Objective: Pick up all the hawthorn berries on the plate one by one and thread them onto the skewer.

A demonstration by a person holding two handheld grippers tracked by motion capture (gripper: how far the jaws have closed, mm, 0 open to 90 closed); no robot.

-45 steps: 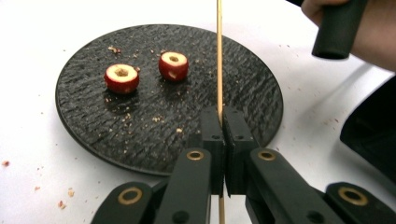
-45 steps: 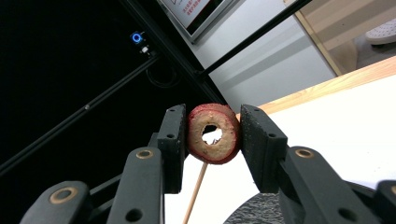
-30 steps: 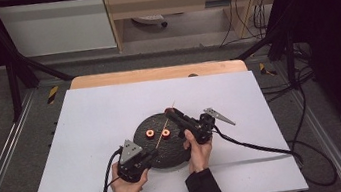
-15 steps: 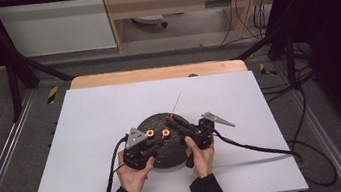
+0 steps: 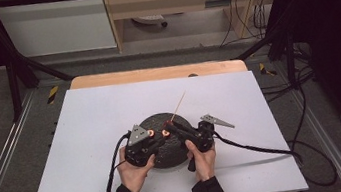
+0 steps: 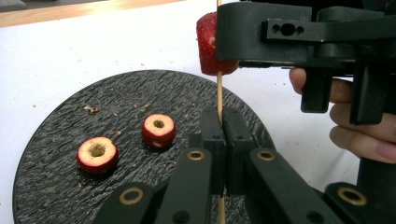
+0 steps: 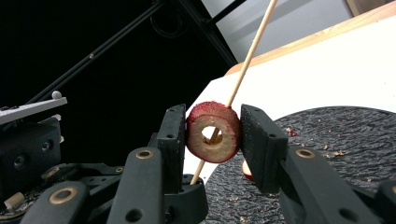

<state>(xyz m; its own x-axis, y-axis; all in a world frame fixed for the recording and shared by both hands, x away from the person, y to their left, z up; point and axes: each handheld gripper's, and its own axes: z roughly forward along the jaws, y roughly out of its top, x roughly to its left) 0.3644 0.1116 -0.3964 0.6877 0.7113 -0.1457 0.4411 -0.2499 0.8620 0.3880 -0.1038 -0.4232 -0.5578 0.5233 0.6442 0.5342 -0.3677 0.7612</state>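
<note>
A round black slate plate (image 5: 166,152) sits on the white tabletop (image 5: 91,122), toward its near edge and about midway between left and right. The plate's surface is rough and dotted with small red crumbs. Two cored red fruit slices lie flat on it, apart from each other: one slice (image 6: 97,154) nearer the plate's left rim in the left gripper view, and a second slice (image 6: 159,130) just to its right and a little farther in. Each shows a pale ring of flesh around a dark centre hole.

The left gripper (image 5: 150,138) hangs over the plate, and its fingers (image 6: 212,140) are pressed narrowly together on a thin wooden skewer (image 6: 219,95), which stands up between them. In the high view the skewer (image 5: 178,107) slants away toward the far right, above the plate's far rim.

The right gripper (image 5: 167,125) comes in from the right, its tip close beside the left one over the plate. Its fingers (image 7: 175,135) clamp a third cored fruit slice (image 7: 214,131) from both sides, and the skewer (image 7: 250,53) passes through that slice's centre hole. This slice is lifted off the plate, threaded on the skewer above the left gripper's grip.

A hand holds each gripper from the near edge of the tabletop, with a black cable (image 5: 262,149) trailing off to the right.
</note>
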